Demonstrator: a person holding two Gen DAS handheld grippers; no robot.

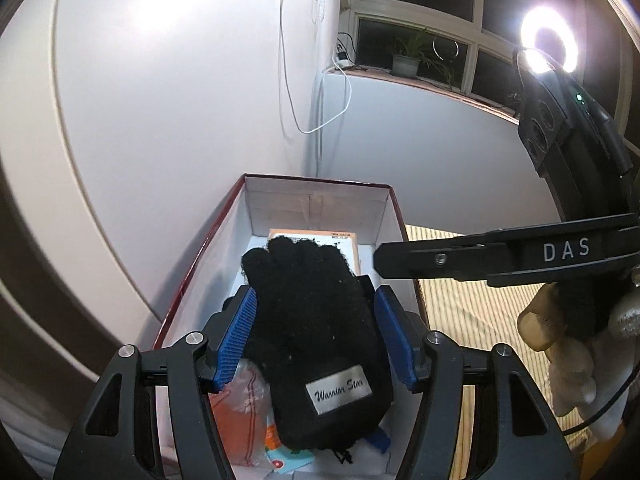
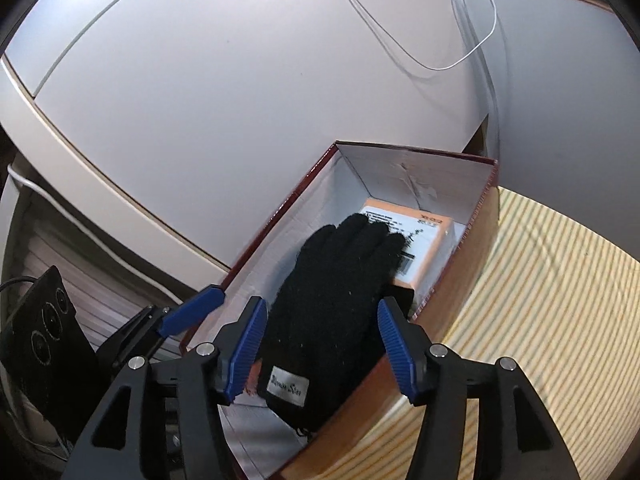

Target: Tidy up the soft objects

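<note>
A black knit glove (image 1: 316, 332) with a white label lies in an open red-rimmed box (image 1: 200, 264), its fingers over an orange carton (image 1: 340, 240). My left gripper (image 1: 316, 332) hangs open just above the glove, blue pads (image 1: 236, 336) on either side of it, not pressing it. In the right wrist view the glove (image 2: 332, 308) lies in the box (image 2: 280, 216) on the carton (image 2: 424, 232). My right gripper (image 2: 320, 344) is open above it too. The left gripper's blue fingertip (image 2: 192, 312) shows at the box's left rim.
Orange and white packets (image 1: 240, 412) lie under the glove in the box. The box stands on a striped yellow mat (image 2: 540, 300) against a white wall. A ring light (image 1: 550, 40) shines at the window. A white cable (image 1: 320, 120) hangs down the wall.
</note>
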